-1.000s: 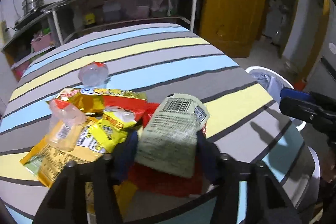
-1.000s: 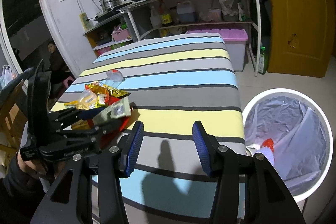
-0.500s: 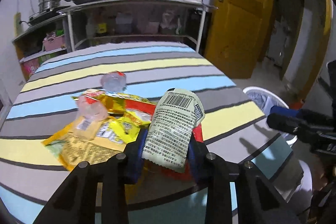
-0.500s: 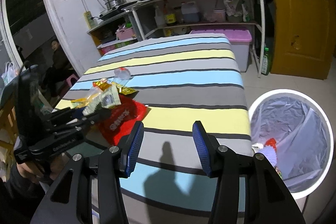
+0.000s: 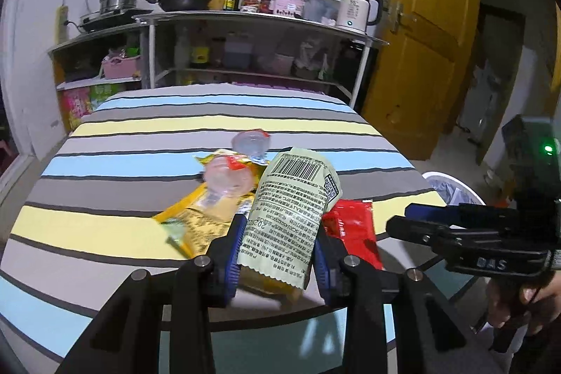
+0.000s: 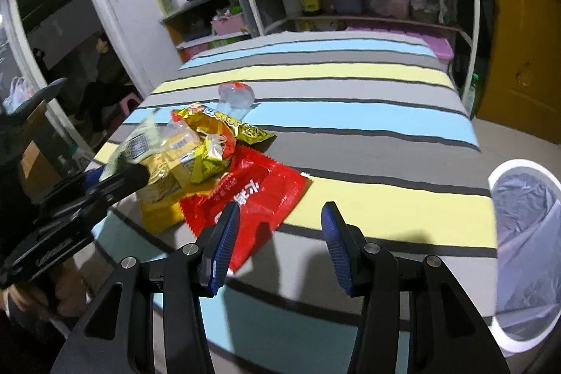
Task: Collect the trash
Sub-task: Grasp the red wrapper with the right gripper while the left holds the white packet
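Left hand-held gripper (image 5: 277, 246): blue pads clamped on the lower part of a pale green snack wrapper (image 5: 292, 216), jaws having just closed to about half width, wrapper standing upright between them, barcode side toward the camera, lifted above the pile

Right hand-held gripper (image 6: 278, 246): jaws wide apart, nothing between the pads, hovering over the near edge of the striped bench (image 6: 350, 121); left pad just above a corner of the red foil packet (image 6: 245, 195), contact impossible to tell

Rest of the trash on the bench, in a loose heap: red foil packet flat at the near side, yellow noodle packet (image 6: 164, 170) partly over it, gold crumpled wrapper (image 6: 224, 132) behind, clear plastic cup (image 6: 236, 95) at the far end, just beyond the heap

White bin (image 6: 522, 251) with a clear liner on the floor to the right of the bench, well apart from the heap

Held green wrapper blurred in the right wrist view, at the left edge of the heap
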